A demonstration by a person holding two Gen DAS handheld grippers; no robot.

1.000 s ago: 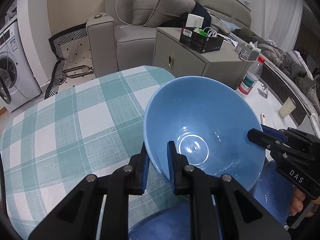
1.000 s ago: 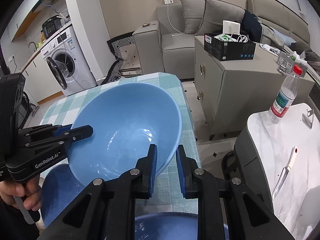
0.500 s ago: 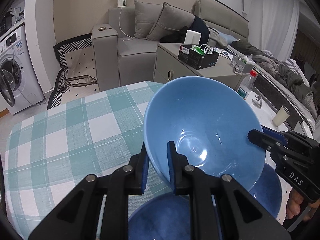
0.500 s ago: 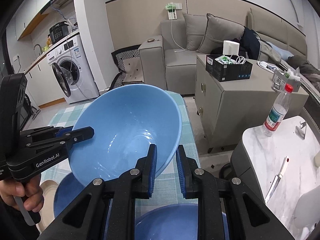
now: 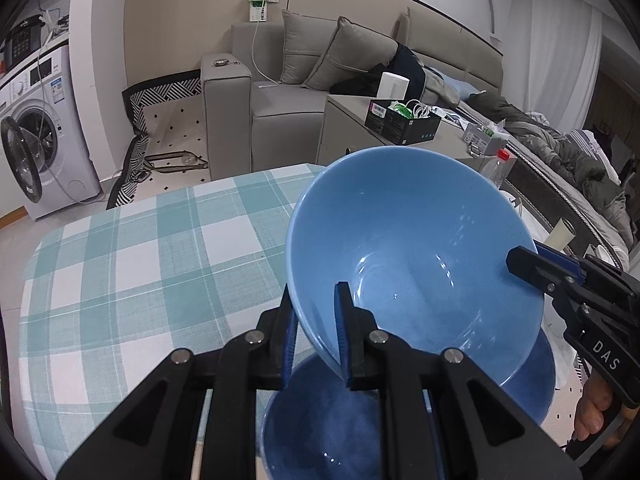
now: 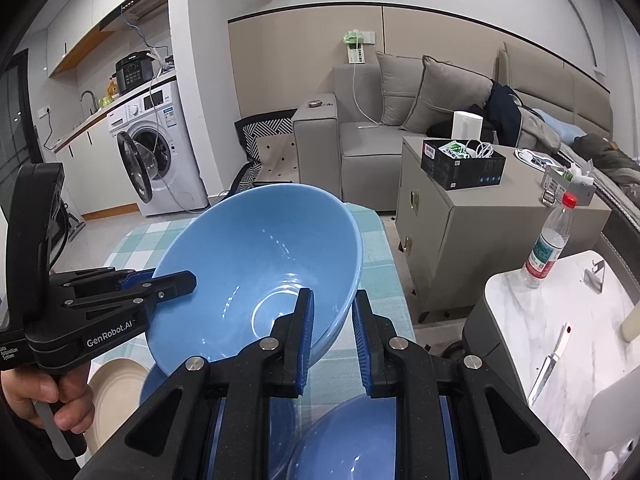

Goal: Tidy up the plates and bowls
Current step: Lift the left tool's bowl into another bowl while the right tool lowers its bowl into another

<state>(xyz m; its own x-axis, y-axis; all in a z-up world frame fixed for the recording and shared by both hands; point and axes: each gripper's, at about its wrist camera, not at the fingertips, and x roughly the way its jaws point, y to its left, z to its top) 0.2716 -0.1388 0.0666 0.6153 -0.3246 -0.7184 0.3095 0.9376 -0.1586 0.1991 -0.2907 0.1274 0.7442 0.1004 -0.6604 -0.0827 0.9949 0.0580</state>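
Blue bowl (image 5: pixel 412 256) hangs tilted, both tongs (image 5: pixel 316 332) (image 6: pixel 332 332) pinching opposite rims so that it stays steady above the other bowls (image 5: pixel 320 432).

Three blue bowls (image 6: pixel 256 256), one beige plate (image 6: pixel 116 392)

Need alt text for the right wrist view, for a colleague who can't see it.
Both tools, right and left, are shut on opposite rim edges of a light blue bowl, held tilted above a checked tablecloth. More blue bowls and a beige plate sit below.
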